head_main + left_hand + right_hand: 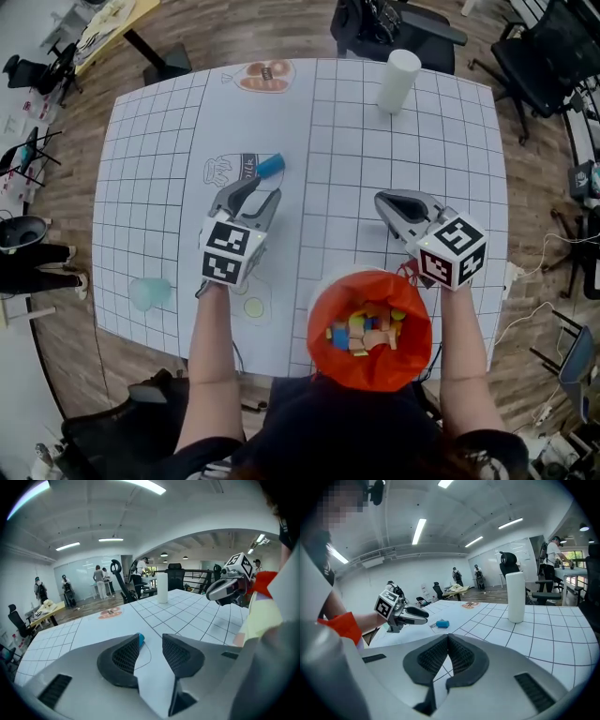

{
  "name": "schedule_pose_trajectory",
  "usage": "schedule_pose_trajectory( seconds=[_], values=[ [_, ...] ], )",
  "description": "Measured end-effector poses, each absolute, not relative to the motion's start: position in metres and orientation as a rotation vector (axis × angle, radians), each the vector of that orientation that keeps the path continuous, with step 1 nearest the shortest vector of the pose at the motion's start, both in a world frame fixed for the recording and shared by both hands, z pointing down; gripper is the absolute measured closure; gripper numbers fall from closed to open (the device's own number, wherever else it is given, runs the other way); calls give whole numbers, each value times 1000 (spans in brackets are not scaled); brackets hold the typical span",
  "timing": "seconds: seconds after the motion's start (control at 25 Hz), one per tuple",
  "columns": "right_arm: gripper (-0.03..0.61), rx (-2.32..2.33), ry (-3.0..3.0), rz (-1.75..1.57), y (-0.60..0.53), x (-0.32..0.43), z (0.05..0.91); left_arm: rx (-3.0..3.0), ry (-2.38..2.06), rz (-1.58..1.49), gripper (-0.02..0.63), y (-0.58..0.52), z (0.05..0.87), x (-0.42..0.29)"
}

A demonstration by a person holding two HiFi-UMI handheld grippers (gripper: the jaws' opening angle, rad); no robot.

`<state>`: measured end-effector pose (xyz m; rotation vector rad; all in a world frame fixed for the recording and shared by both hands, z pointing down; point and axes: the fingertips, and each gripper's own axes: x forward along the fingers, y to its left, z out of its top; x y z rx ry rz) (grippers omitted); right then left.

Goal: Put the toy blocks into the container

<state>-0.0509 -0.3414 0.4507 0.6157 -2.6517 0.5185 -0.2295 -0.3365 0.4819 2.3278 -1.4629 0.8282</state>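
You are reaching for the blue block point(270, 166), which lies on the worktop point(375, 150) just ahead of your left hand-held gripper point(258, 192). Its jaws are wide apart and hold nothing, and your right hand-held gripper point(381, 200) is closed and empty. Next, I think you must put the left jaws around the block, squeeze, and carry it to the orange container point(323, 309) near you.

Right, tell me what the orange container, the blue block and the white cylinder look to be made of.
Orange container: soft fabric or thin plastic, judging by its crumpled rim.
Blue block: smooth, evenly coloured; painted wood or plastic, cannot tell.
White cylinder: matte, no gloss; possibly paper roll or plastic.
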Motion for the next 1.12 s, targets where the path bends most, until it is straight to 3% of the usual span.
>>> schedule_pose_trajectory(
  seconds=[0.64, 1.12],
  values=[
    [563, 545, -2593, 547, -352, -63, 510, 2236, -1509, 964, 398, -382, 545, -264],
    [563, 539, -2567, 571, -352, -60, 525, 2200, -1523, 929, 398, -403, 561, -278]
  ],
)
